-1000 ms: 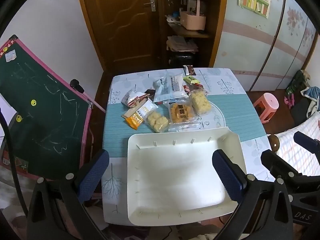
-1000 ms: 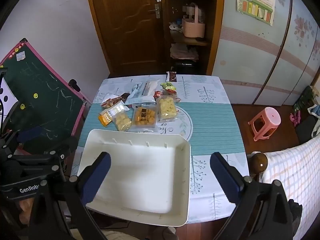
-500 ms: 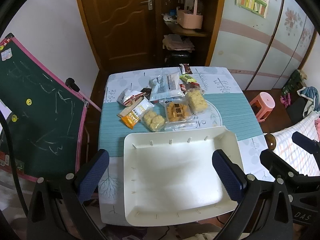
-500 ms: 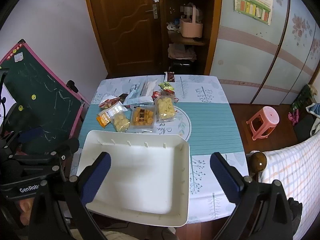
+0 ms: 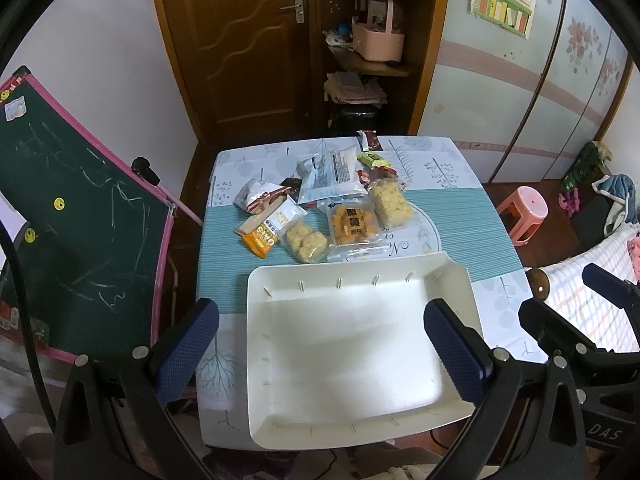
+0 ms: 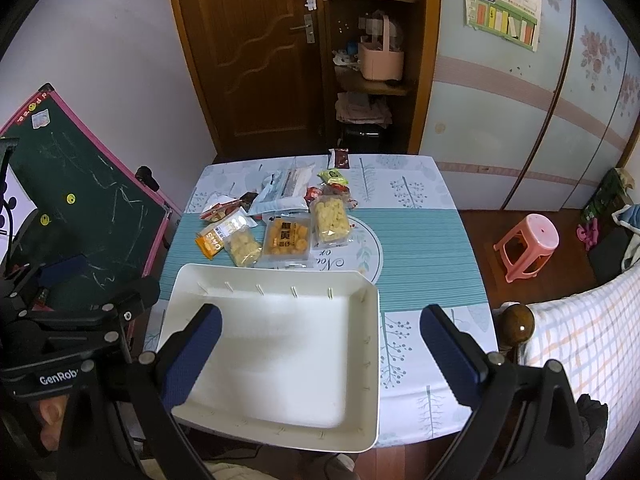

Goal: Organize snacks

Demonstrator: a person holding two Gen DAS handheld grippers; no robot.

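A large empty white tray [image 5: 352, 344] [image 6: 280, 344] lies at the near edge of a small table [image 5: 452, 208] [image 6: 420, 232]. Beyond it is a cluster of snack packets: an orange egg-yolk pack [image 5: 354, 222] [image 6: 287, 239], two clear packs of pale cookies [image 5: 305, 240] [image 5: 390, 200], an orange oats bar [image 5: 266, 232] [image 6: 212, 240], a white-blue bag [image 5: 330, 174] and small wrappers [image 5: 370, 140] behind. My left gripper [image 5: 320, 336] hovers open above the tray's near half, nothing between its fingers. My right gripper [image 6: 320, 340] is open too, over the tray's right side.
A green chalkboard with a pink frame [image 5: 72, 232] leans left of the table. A pink stool [image 5: 524, 212] stands on the floor to the right, and a bed with a checked cover [image 6: 580, 340] and a wooden post [image 6: 516, 322] is at the near right. A door and shelves rise behind.
Both views have pulled slightly back and up from the table. The tray and snacks have not moved, and both grippers stay open.
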